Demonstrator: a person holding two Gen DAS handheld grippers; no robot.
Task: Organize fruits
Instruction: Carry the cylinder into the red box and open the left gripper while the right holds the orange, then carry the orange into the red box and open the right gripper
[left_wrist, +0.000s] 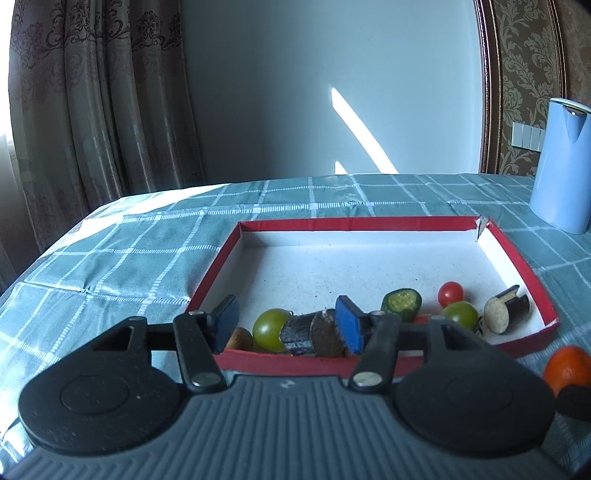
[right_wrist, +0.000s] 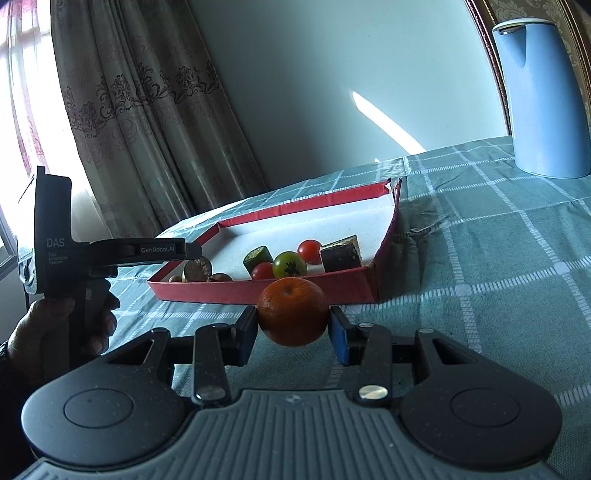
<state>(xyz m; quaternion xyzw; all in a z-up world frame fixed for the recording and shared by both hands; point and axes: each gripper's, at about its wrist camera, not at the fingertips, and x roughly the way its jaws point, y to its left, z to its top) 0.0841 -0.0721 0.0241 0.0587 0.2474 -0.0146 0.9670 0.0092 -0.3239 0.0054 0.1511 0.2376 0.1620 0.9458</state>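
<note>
A red-rimmed shallow box (left_wrist: 517, 258) with a white floor holds fruit and vegetable pieces along its near edge: a green tomato (left_wrist: 271, 328), an eggplant chunk (left_wrist: 314, 332), a cucumber piece (left_wrist: 400, 303), a red cherry tomato (left_wrist: 450, 292), a second green tomato (left_wrist: 460, 314) and another eggplant piece (left_wrist: 506, 308). My left gripper (left_wrist: 288, 325) is open over the box's near edge, its jaws either side of the green tomato and eggplant chunk. My right gripper (right_wrist: 293, 326) is shut on an orange (right_wrist: 293, 312), just in front of the box (right_wrist: 258, 291). The orange also shows in the left wrist view (left_wrist: 569, 369).
A blue kettle (right_wrist: 539, 96) stands at the back right of the table, also in the left wrist view (left_wrist: 561, 166). The table has a teal checked cloth (right_wrist: 480, 258). A curtain (left_wrist: 92, 110) hangs at the left, past the table's edge. The left gripper's body (right_wrist: 110, 254) reaches over the box.
</note>
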